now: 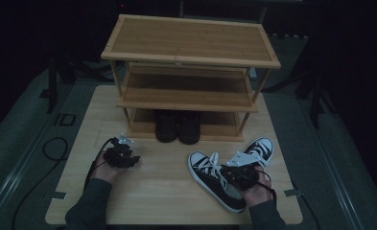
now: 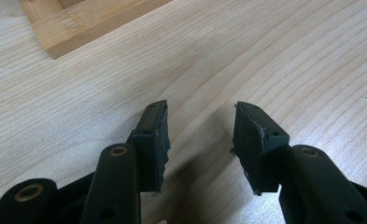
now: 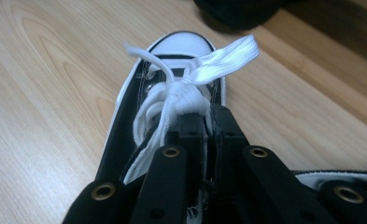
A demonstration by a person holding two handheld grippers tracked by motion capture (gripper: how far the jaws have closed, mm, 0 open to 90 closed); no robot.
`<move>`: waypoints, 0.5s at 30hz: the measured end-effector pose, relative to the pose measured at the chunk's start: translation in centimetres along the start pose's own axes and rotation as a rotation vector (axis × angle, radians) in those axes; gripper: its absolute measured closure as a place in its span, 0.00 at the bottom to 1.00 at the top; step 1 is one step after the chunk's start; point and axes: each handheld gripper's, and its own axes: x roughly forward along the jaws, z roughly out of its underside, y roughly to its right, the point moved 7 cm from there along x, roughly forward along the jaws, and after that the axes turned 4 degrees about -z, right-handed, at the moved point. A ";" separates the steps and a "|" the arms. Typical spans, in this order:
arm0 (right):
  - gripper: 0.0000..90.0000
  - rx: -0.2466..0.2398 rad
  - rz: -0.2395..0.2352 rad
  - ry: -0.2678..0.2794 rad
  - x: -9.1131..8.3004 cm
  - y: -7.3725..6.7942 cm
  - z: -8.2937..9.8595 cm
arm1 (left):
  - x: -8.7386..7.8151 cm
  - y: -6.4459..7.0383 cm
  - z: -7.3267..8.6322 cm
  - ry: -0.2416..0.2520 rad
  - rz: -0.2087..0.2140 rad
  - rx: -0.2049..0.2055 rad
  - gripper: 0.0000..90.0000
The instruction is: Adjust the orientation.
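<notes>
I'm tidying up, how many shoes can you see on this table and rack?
4. One sneaker lies on the table, gripped by the right gripper. A second sneaker lies just behind it. Two dark shoes sit on the rack's bottom shelf; more could be hidden there.

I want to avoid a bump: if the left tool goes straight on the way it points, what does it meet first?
Probably the bare table top: the left tool, open and empty, points down at it. The shelf's foot lies off to one side.
</notes>
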 end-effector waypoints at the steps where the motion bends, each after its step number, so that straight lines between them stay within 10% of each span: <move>1: 0.94 -0.003 -0.004 0.011 -0.1 -0.1 -0.2 | 0.0 0.0 0.0 0.000 0.001 -0.001 0.62; 15: 0.95 -0.036 -0.059 0.078 0.1 -0.6 -2.5 | 0.0 0.0 0.0 0.002 0.002 -0.002 0.62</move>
